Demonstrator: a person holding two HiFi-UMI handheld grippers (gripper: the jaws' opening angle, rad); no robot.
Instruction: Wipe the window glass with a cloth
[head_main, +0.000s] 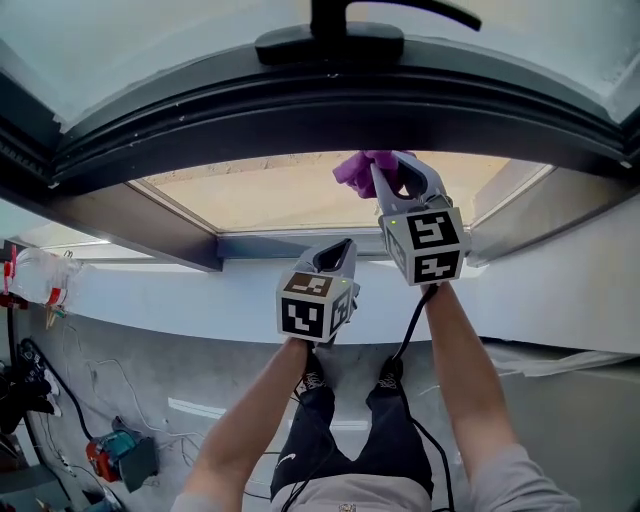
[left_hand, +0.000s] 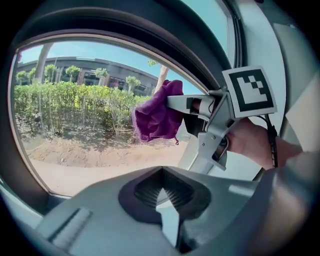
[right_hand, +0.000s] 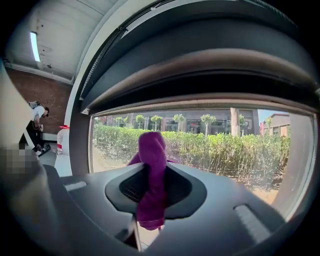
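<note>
- Window glass (head_main: 280, 195) is taking up the middle of the head view, with sandy ground showing beyond it; the gripper views are showing a hedge, trees and a building through it.
- Dark window frame (head_main: 330, 110) is arching over the glass, and a black handle (head_main: 340, 30) is sticking out of it above.
- The person's two forearms are reaching forward from the bottom of the head view, the left forearm (head_main: 250, 420) lower and the right forearm (head_main: 465, 370) stretching further up.
- The right gripper (head_main: 395, 165) is pointing at the upper part of the pane, just under the frame. Its jaws are pinching a cloth, which is standing up between them in the right gripper view.
- The left gripper (head_main: 340, 250) is hanging lower and to the left of the right one, near the bottom edge of the pane. Its jaws are meeting, with nothing between them.
- The cloth (head_main: 362, 168), purple and bunched, is bulging out past the right gripper's tips in front of the glass near the top of the pane. Whether it is actually pressing on the glass is not showing clearly.
- The right hand (left_hand: 247, 142) is squeezing the right gripper's grip, seen from the left gripper view.
</note>
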